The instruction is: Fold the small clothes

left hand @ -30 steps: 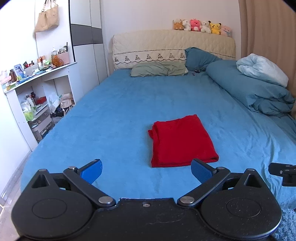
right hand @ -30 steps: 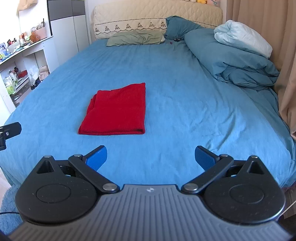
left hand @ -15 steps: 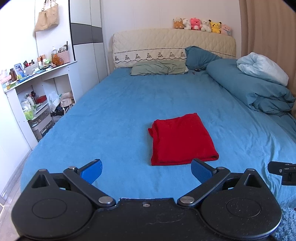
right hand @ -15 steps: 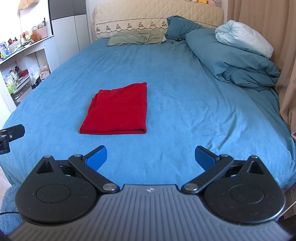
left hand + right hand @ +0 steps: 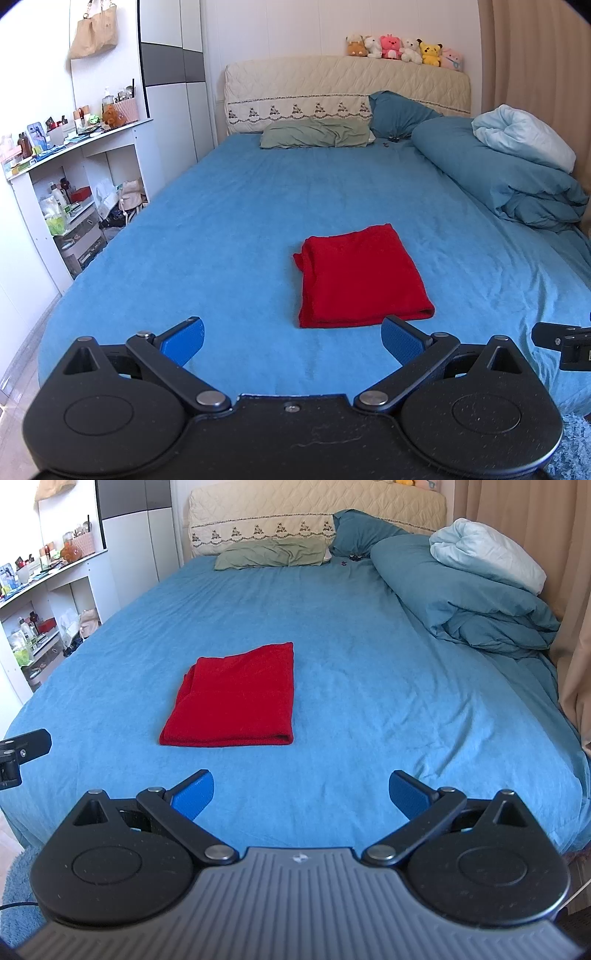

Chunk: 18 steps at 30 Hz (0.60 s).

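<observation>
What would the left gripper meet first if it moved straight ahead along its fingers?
Probably the red folded cloth: it lies just ahead of the open left gripper, slightly toward its right finger, on the blue bedsheet. If angled downward, the sheet comes first; depth is unclear.

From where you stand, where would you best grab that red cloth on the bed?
Probably at the near right corner of the red cloth, coming in low from the foot of the bed. The folded edge there looks rounded and stacked, slightly raised off the sheet, so a finger could slip under it. The right gripper, open, seems closest; the left gripper is open too.
</observation>
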### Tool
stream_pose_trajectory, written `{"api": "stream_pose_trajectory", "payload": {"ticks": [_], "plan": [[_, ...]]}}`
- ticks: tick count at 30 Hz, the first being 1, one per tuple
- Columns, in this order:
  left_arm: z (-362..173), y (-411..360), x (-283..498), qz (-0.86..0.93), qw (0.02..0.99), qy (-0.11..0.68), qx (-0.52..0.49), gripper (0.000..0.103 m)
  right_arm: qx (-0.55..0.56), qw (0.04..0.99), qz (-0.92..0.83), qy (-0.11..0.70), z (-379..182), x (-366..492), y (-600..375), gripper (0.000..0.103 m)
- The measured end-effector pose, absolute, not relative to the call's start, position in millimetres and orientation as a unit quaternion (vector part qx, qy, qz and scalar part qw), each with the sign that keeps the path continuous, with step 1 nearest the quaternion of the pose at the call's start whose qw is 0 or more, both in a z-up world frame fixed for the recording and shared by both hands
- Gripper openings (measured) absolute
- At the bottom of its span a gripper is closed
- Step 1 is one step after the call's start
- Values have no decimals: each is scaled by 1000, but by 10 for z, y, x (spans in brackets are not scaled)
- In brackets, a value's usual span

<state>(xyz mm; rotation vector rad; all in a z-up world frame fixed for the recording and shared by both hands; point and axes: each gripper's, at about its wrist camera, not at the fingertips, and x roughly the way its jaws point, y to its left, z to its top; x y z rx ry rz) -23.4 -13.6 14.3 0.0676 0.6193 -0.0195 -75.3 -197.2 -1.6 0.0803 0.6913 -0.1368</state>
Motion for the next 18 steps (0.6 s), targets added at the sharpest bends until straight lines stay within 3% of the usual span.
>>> {"api": "stream_pose_trajectory", "payload": {"ticks": [18], "plan": [[123,-120,-227,-9,952,304,39,103,41,937,-66,340,-20,-733,-1932,103]]}}
